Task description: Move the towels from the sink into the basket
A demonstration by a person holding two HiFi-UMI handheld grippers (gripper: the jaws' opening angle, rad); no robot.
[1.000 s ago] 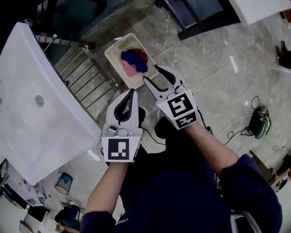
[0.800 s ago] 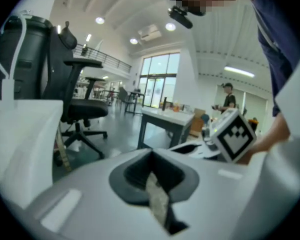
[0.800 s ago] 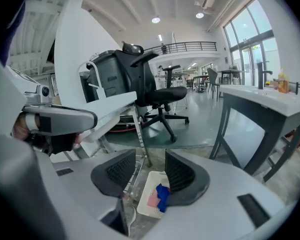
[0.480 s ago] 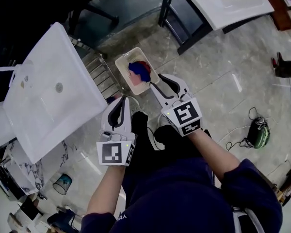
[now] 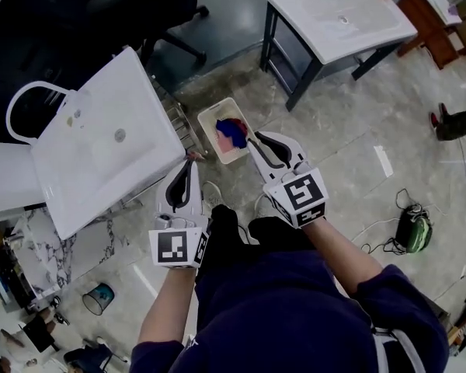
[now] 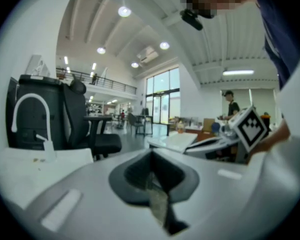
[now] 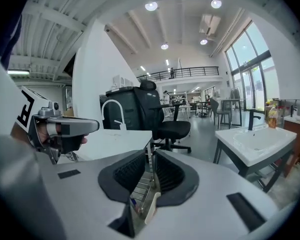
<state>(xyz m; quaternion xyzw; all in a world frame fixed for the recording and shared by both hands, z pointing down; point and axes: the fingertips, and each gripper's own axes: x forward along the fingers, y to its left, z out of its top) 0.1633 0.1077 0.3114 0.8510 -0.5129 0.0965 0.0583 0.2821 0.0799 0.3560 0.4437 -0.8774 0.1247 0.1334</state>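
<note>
Three towels, as far as can be made out: blue towel [image 5: 235, 134] uppermost, red towel [image 5: 229, 122] partly under it, pink towel [image 5: 220, 141] flat beneath.

Location: all in the basket [image 5: 204, 121]. The blue and red are heaped against its right edge as the head view shows it, and the pink spreads toward its left edge.

Basket: pale, rectangular, on the floor [image 5: 349, 154] just beside the front corner of the sink [image 5: 101, 165].

Sink: white basin, bare but for its drain [image 5: 119, 135]. No cloth shows in it, so the transfer looks complete.

Left gripper [image 5: 189, 162]: jaws pressed together, holding nothing. It is near the sink's front corner and apart from the basket.

Right gripper [image 5: 255, 137]: jaws have just been closing and now stand at a narrow slit with nothing between them. Over the basket's right edge in the head view; its own view shows the basket only far below, through the slit.

Handling (judged):
- The towels are soft, limp and light.
- They will drape and trail when lifted and may drag a neighbour along.
- They are neither fragile nor slippery.

Hold (judged):
- Pinch a raised fold at the crest of the heap, with the jaws well into the bunch.
- Avoid a flat layer or a loose corner, which could slide out.
</note>
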